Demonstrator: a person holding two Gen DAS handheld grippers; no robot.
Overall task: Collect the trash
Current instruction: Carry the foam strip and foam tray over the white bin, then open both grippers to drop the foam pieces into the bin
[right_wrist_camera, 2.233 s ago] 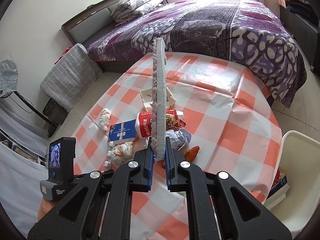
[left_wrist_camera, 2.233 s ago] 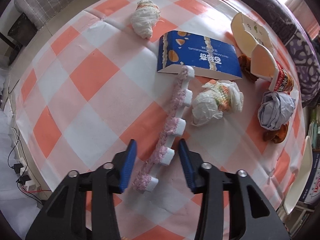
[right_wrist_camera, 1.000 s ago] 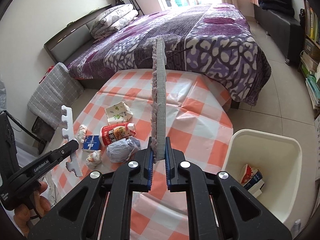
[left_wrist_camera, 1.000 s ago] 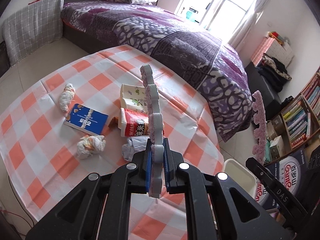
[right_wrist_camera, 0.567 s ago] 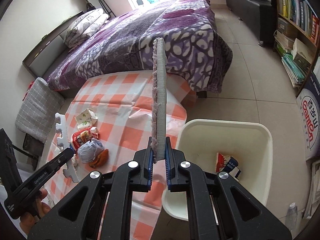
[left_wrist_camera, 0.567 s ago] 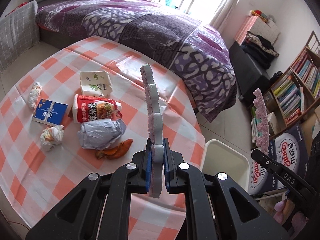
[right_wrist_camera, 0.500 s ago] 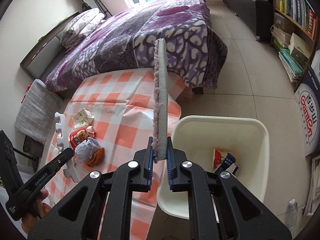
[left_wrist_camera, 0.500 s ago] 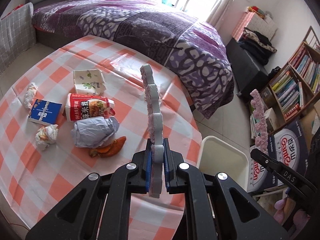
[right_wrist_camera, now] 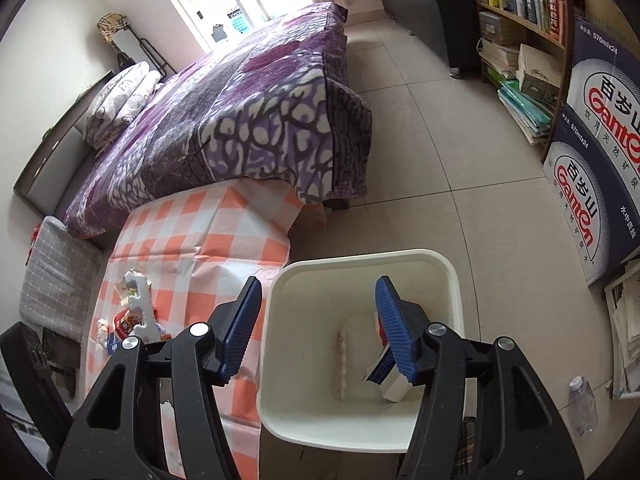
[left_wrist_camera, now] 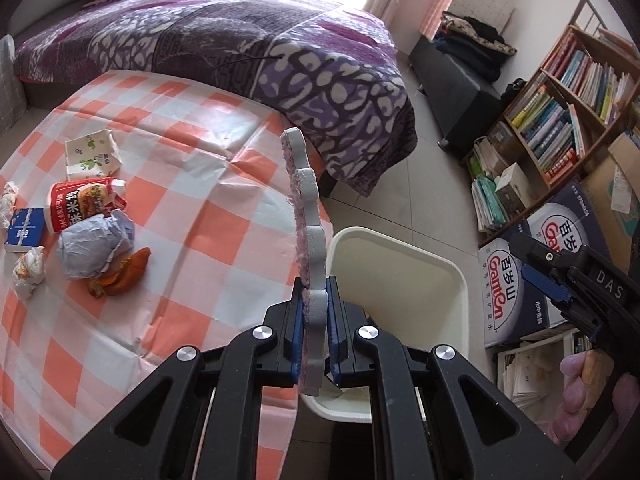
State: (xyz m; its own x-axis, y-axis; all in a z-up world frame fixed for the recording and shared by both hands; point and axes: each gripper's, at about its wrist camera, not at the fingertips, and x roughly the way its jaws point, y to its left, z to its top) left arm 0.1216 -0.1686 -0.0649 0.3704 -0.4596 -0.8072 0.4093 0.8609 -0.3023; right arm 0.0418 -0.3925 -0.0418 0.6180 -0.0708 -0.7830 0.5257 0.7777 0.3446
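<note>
Your right gripper (right_wrist_camera: 316, 330) hangs over the white bin (right_wrist_camera: 448, 276), and its jaws have just been opening: nothing sits between them, and a pale strip (right_wrist_camera: 341, 354) lies inside the bin beside a small carton (right_wrist_camera: 394, 384). Your left gripper (left_wrist_camera: 314, 336) is clamped tight on the second foam strip (left_wrist_camera: 306, 216), which stands upright just at the bin's near rim. Carry that strip over the middle of the opening before you release, since it is long and could tip out onto the floor. Your right gripper is close at the right, so keep the 2 apart. On the checked table (left_wrist_camera: 224, 184), several wrappers, a red pouch (left_wrist_camera: 82, 204) and a blue box (left_wrist_camera: 22, 230) still wait.
</note>
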